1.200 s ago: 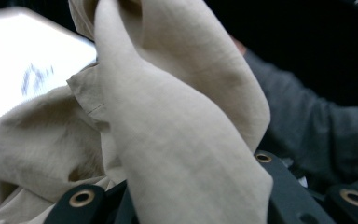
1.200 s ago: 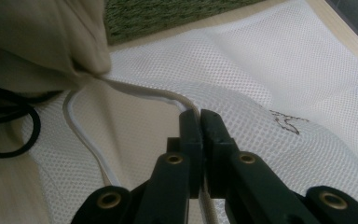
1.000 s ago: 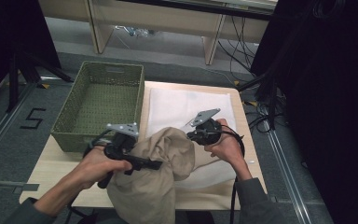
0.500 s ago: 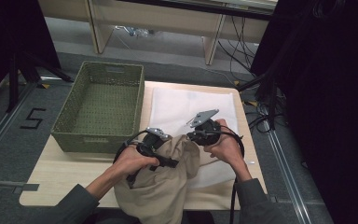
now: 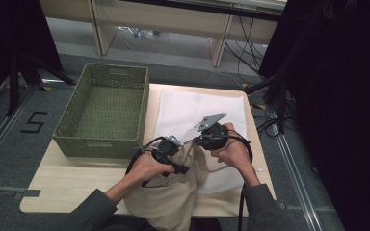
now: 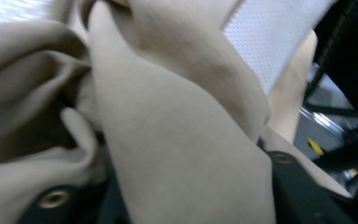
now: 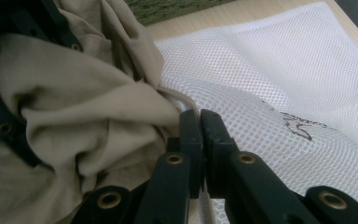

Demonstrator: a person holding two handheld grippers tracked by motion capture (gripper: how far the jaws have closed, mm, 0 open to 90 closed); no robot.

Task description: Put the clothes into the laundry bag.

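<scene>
A beige garment (image 5: 171,195) lies bunched at the table's front edge, partly hanging over it. My left gripper (image 5: 180,169) is shut on the beige garment (image 6: 177,116), whose folds cover the jaws in the left gripper view. A white mesh bag (image 5: 197,106) lies flat on the right half of the table. My right gripper (image 5: 197,140) is shut, its jaws (image 7: 199,116) pinching the near edge of the mesh bag (image 7: 270,70) right beside the garment (image 7: 74,93). The two grippers are close together.
A green woven basket (image 5: 106,106) stands on the left of the wooden table (image 5: 72,178), a little way from the garment. Cables trail from both grippers. Dark stands and cables are on the floor to the right.
My left gripper has carried the garment to the right, up against the right gripper and the bag's edge. The right gripper has stayed in place.
</scene>
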